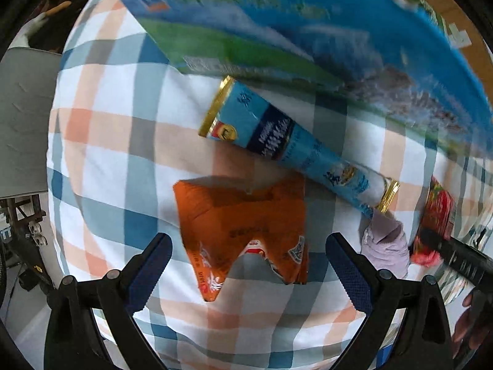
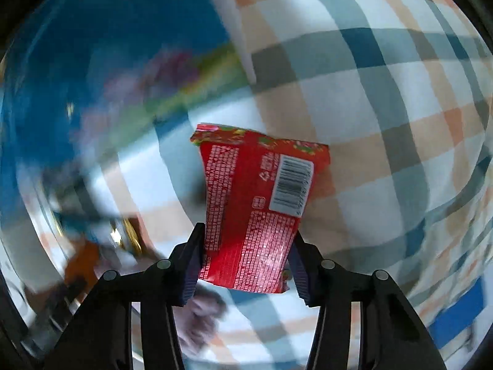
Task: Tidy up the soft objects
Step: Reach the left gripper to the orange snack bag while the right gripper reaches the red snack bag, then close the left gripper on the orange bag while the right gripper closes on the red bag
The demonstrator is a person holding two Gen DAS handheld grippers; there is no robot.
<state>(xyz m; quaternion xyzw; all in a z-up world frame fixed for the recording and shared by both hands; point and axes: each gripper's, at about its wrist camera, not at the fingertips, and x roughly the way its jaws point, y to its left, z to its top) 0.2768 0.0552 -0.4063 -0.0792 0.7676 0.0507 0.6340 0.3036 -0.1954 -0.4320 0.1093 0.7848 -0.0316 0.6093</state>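
My left gripper [image 1: 248,257] is open above an orange snack packet [image 1: 243,228] lying on the checked cloth [image 1: 117,129]; the packet lies between and beyond the fingers. A blue tube-shaped packet [image 1: 295,145] with gold ends lies past it, and a pale purple soft item [image 1: 385,246] lies at the right. My right gripper [image 2: 246,246] is shut on a red snack packet [image 2: 258,203] and holds it above the cloth. That packet also shows in the left wrist view [image 1: 436,219] at the right edge.
A large blue and green bag [image 1: 308,37] fills the far side, blurred in the right wrist view [image 2: 107,77]. A cardboard box [image 1: 459,9] stands behind it. A grey surface [image 1: 24,117] lies left of the cloth.
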